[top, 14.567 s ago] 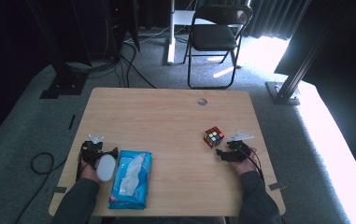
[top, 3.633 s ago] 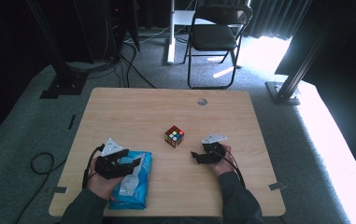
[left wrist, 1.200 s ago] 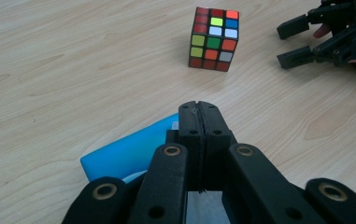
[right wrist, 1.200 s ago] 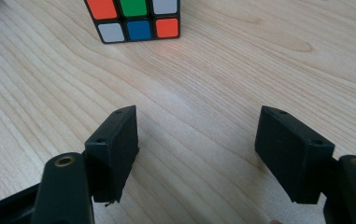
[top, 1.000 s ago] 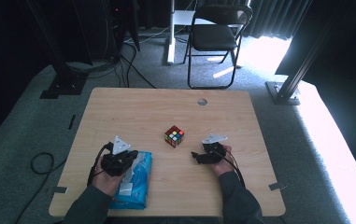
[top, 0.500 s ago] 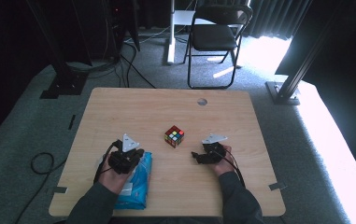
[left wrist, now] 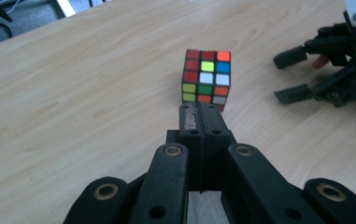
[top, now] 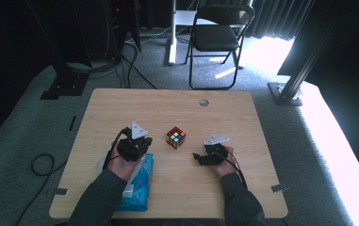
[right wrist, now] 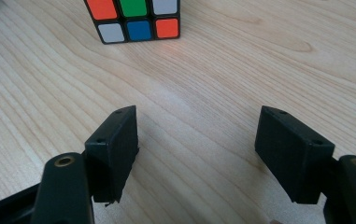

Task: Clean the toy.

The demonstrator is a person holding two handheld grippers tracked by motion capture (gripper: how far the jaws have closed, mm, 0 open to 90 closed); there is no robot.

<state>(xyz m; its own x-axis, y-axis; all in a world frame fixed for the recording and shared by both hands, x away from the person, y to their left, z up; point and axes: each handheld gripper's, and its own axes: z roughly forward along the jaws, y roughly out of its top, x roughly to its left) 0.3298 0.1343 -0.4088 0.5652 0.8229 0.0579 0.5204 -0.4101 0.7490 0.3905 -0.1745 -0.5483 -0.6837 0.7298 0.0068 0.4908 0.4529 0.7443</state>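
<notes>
Two grippers were at work on the light wooden table (top: 120,108), with a multicoloured plastic puzzle cube (top: 175,137) standing between them near the table's middle, clear of every edge and touched by neither. The left gripper (left wrist: 199,116) had its jaws pressed flat together with nothing between them, its tip pointing at the cube from close by. The right gripper (right wrist: 196,140) rested low over the wood with its jaws spread wide and empty, the cube just ahead of the gap. The step in hand was judged to be a nudge or steadying of the cube by the closed left tip toward the waiting right jaws; it would be done best with a low, slow push against the middle of a face, so that the cube slides squarely rather than pivots, and the right jaws should close only once the cube sits between them. A blue soft plastic wipes packet (top: 139,186) near the front-left corner lay partly under the left forearm, its label unreadable. The right gripper view cut off the cube's upper rows. The cube's far faces were hidden.
</notes>
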